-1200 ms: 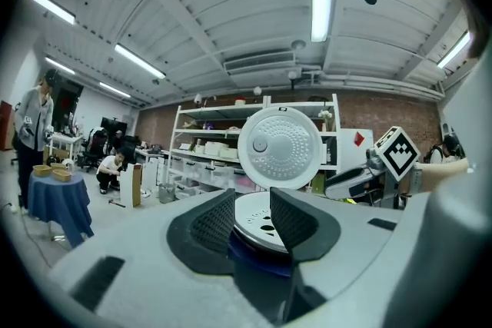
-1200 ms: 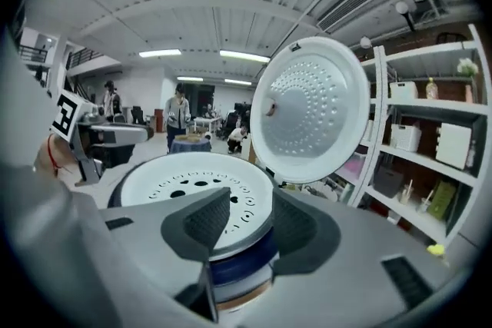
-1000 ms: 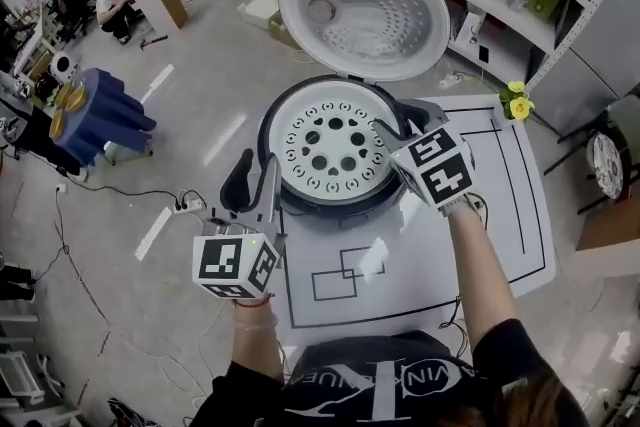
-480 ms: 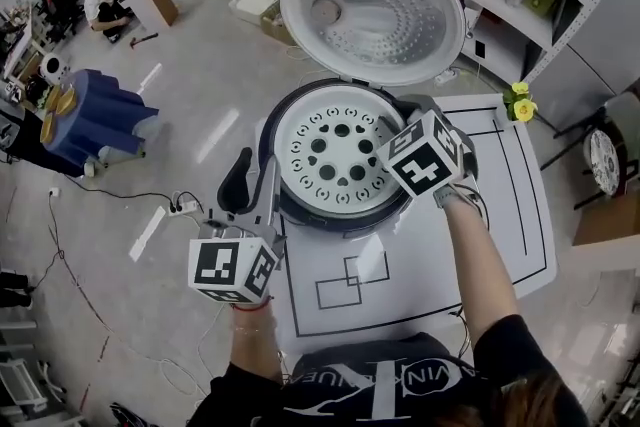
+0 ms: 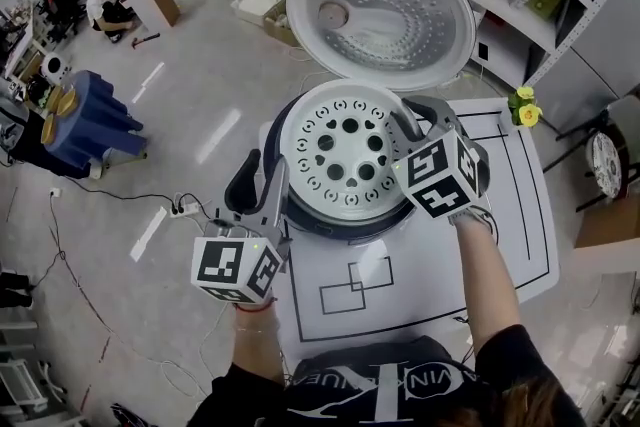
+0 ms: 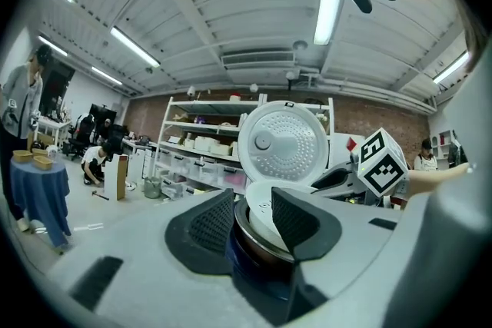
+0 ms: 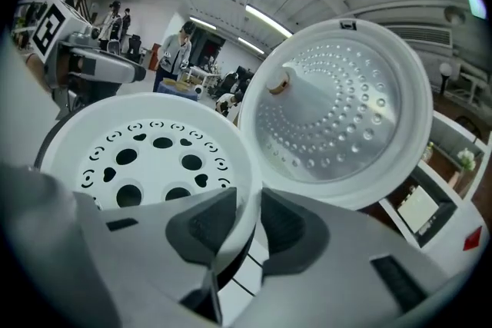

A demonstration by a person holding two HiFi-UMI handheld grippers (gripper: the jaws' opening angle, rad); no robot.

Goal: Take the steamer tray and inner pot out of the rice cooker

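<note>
The white steamer tray (image 5: 345, 145) (image 7: 146, 157), pierced with several holes, sits tilted at the top of the dark rice cooker (image 5: 335, 227), raised above its ring. My right gripper (image 5: 403, 120) (image 7: 247, 219) has just been closing and is shut on the tray's right rim, which runs between its pads. My left gripper (image 5: 262, 187) (image 6: 252, 215) is open at the cooker's left side, level with the rim. The inner pot is mostly hidden under the tray; its metal rim (image 6: 254, 246) shows just beyond the left jaws.
The cooker's round lid (image 5: 380, 10) stands open behind the pot. The cooker rests on a white mat with black outlines (image 5: 500, 215). A yellow flower (image 5: 520, 105) is at the mat's far right corner. Shelves line the back; a blue-draped stand (image 5: 85, 120) is on the floor at left.
The right gripper's jaws have closed on the tray's right rim, and the tray has come up out of the cooker's ring and tilted. The left gripper stays at the cooker's left side.
</note>
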